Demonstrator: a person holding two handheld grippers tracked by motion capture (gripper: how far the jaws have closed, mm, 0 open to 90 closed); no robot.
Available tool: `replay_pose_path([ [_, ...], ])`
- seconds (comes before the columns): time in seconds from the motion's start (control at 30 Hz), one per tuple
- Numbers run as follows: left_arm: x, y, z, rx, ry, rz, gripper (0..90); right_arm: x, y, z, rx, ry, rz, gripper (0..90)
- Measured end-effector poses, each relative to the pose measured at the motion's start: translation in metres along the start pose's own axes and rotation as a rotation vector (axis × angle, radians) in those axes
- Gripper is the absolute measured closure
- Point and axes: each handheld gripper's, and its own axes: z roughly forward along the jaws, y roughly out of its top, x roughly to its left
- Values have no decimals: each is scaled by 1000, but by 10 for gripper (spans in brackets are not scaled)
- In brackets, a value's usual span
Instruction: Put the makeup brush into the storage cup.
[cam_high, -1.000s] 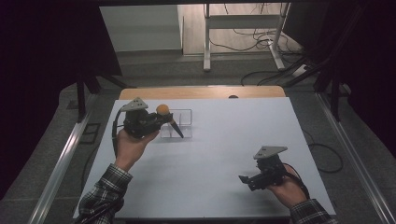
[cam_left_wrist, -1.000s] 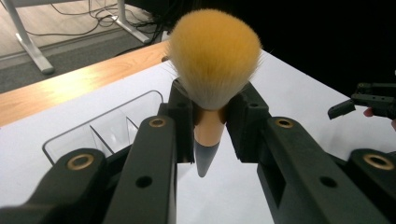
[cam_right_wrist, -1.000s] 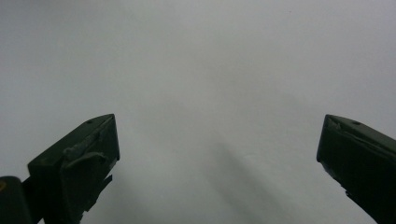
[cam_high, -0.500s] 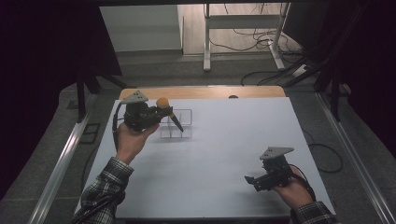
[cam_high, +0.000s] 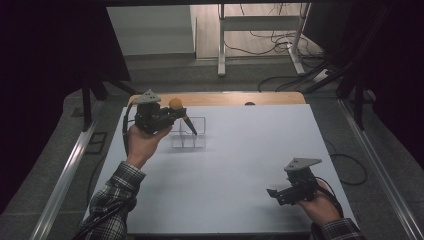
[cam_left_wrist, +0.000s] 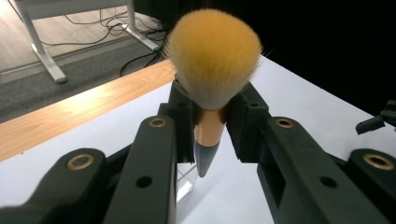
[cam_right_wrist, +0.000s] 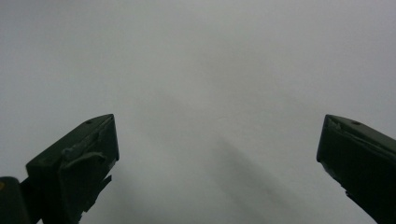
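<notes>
L gripper (cam_left_wrist: 210, 135) is clamping a makeup brush (cam_left_wrist: 212, 60), fluffy orange bristles seen close; high view adding clear organizer (cam_high: 189, 134). R gripper (cam_right_wrist: 217, 154) is hanging open.

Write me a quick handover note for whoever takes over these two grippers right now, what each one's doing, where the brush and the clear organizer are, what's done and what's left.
Left gripper: shut on the makeup brush, bristles up, handle tip pointing down over the clear organizer at the table's far left.
Right gripper: open, nothing between its jaws, low over bare table at the near right.
Done: brush picked up and brought to the organizer.
Left: probably lower the handle into a compartment and release; the brush is not yet seated.
</notes>
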Motion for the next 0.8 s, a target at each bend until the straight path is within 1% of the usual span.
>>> replay_pose_path([
  [0.43, 0, 10, 14, 10, 15, 19, 731, -5, -7, -5, 3, -4, 25, 0],
  [0.6, 1, 15, 20, 23, 34, 30, 731, -5, -8, -7, -4, -9, 22, 0],
  [0.8, 2, 19, 25, 23, 49, 30, 731, -5, -8, -9, -17, -14, 27, 0],
])
